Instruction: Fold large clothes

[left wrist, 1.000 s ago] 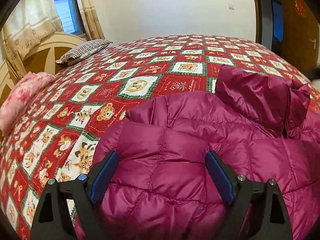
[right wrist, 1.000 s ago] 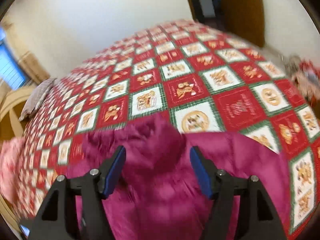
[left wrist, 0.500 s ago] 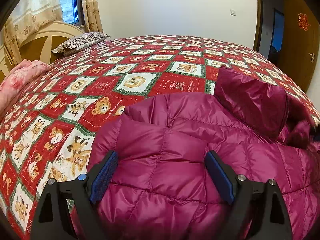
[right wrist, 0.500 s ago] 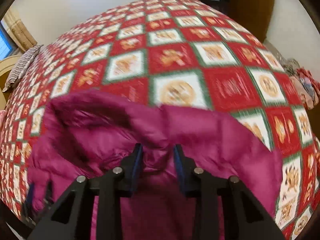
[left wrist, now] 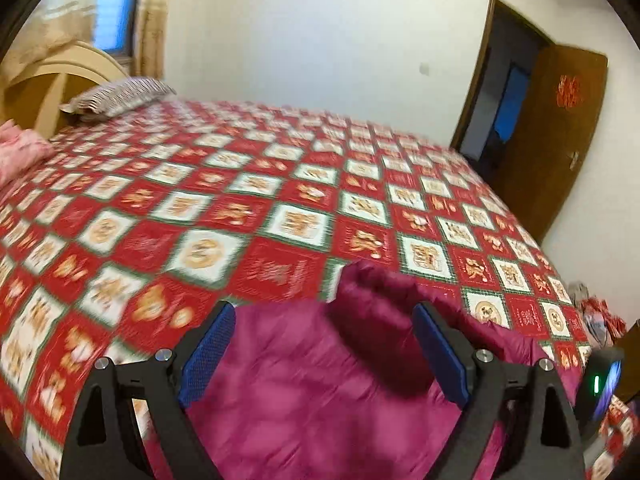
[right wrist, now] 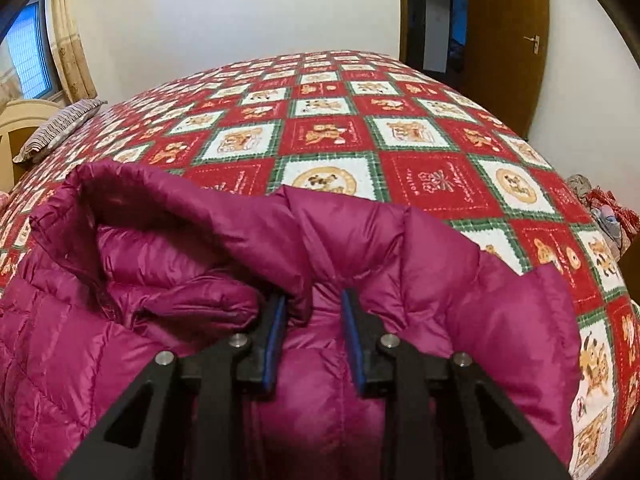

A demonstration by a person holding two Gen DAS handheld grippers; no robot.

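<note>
Magenta puffer jacket lies on the bed, on a red/white/green patchwork bedspread w/ bear motifs, at the near edge of both views. Right gripper has its jaws pinched in on a bunched ridge of the jacket just by the collar/hood opening; they have just been closing, w/ fabric between the blue pads, which press on the fold from both sides, a narrow gap left, filled by cloth. Collar/hood stands up to the left of that grip, open like a pocket, quilted lining visible inside. Left gripper hangs above the jacket w/ jaws spread wide, nothing between the pads, no contact w/ the fabric; left view is motion-blurred. In that view a raised fold of the jacket pokes up between the two fingers but behind them, apart from the pads. Right gripper's camera body, w/ a green light, shows at the left view's right edge. Striped pillow sits at the far left by the cream headboard; pink bedding beside it. Brown door stands open at the far right, a pile of clothes off the bed's right side.
</note>
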